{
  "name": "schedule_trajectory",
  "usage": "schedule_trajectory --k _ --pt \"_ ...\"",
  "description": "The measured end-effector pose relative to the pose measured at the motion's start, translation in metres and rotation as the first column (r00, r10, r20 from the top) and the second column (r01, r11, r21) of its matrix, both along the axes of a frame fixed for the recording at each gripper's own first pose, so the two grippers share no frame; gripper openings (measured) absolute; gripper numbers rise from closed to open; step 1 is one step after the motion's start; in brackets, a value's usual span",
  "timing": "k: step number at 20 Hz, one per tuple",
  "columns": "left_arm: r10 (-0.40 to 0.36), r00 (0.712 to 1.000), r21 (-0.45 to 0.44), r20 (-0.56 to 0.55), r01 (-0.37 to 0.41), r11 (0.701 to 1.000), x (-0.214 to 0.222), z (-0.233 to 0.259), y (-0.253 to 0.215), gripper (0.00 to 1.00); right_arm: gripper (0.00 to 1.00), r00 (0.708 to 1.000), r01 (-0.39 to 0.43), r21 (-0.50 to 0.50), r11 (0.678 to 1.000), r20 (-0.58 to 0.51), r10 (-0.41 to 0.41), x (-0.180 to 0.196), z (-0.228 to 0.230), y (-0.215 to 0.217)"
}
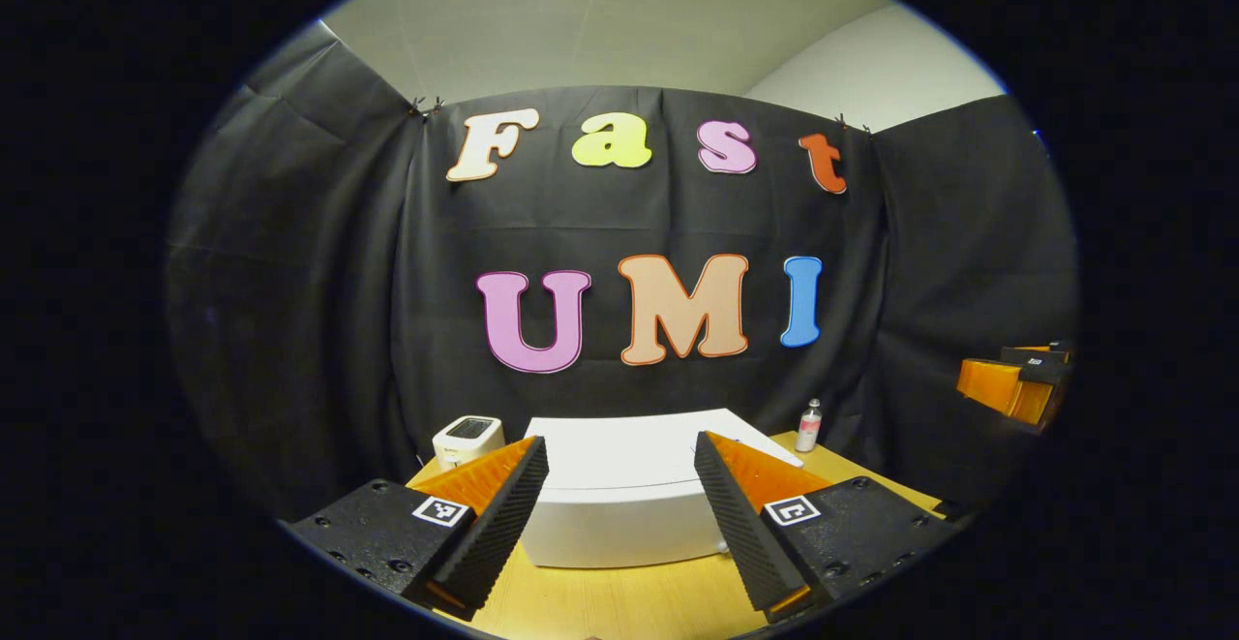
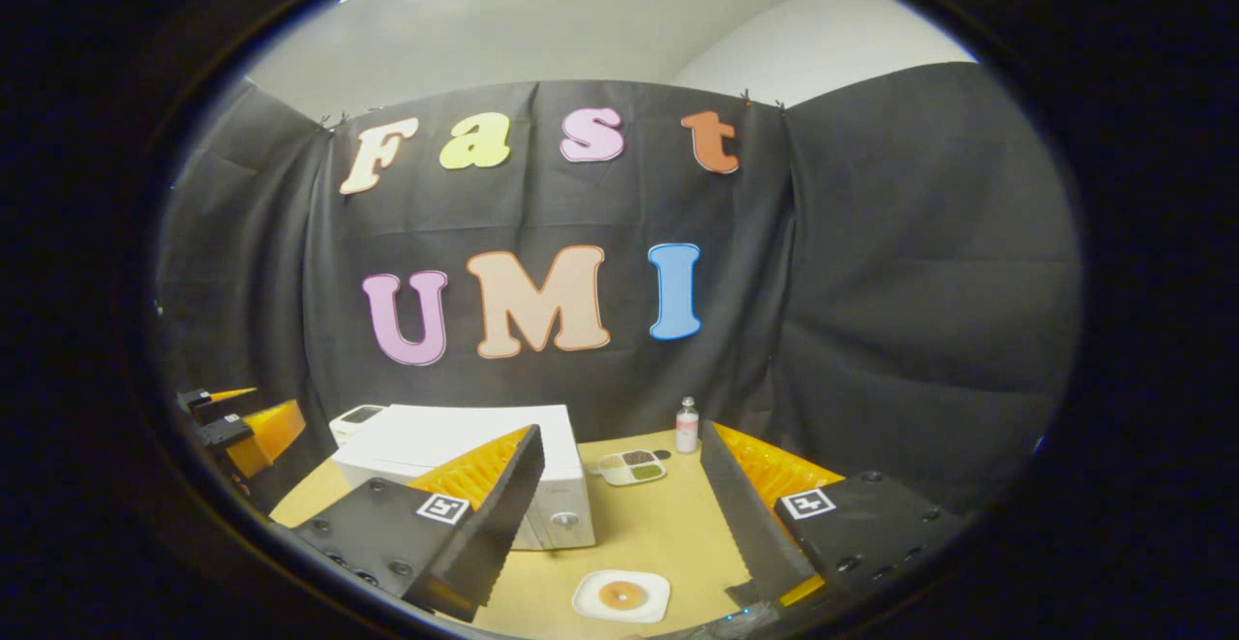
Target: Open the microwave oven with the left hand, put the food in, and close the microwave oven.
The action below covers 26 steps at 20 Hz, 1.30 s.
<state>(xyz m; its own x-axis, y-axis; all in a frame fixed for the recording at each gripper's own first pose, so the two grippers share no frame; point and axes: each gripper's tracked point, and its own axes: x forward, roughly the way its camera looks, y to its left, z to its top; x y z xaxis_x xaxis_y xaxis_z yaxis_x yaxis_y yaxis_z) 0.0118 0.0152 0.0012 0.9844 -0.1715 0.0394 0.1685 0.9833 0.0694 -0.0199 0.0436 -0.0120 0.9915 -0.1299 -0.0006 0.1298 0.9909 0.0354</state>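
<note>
Microwave (image 1: 619,504) sits dead ahead of the left gripper (image 1: 619,514) in the left gripper view, low on the worktop (image 1: 619,601), jaws wide and empty. Right gripper view: right gripper (image 2: 619,514) also wide open, food plate (image 2: 621,595) just below between its jaws, microwave off to the left, door looks shut. Left one's closer to it.
</note>
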Motion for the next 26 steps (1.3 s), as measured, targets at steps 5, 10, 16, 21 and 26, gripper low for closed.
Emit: schedule_trajectory --k 5,10,16,21,26 --pt "-0.028 0.999 0.017 -0.015 0.028 0.999 0.006 -0.007 -0.011 0.95 0.96 1.000 0.007 0.005 1.000 -0.011 -0.007 0.003 -0.004 -0.009" --pt "-0.029 0.998 0.007 -0.060 0.030 1.000 0.015 -0.024 -0.039 0.96 0.96 0.999 -0.020 0.017 1.000 -0.027 0.021 0.027 -0.008 -0.037" --pt "-0.014 0.975 0.001 -0.222 0.015 1.000 0.035 -0.079 -0.089 0.96 0.96 0.996 -0.075 0.031 0.997 -0.042 0.077 0.070 -0.010 -0.079" --pt "0.018 0.954 0.066 -0.299 0.002 0.998 0.051 -0.123 -0.121 0.96 0.96 0.989 -0.128 0.011 0.992 -0.071 0.128 0.097 -0.018 -0.104" --pt "0.037 0.915 0.030 -0.401 -0.027 0.999 0.060 -0.178 -0.141 0.96 0.96 0.978 -0.187 0.046 0.981 -0.089 0.190 0.111 -0.029 -0.110"
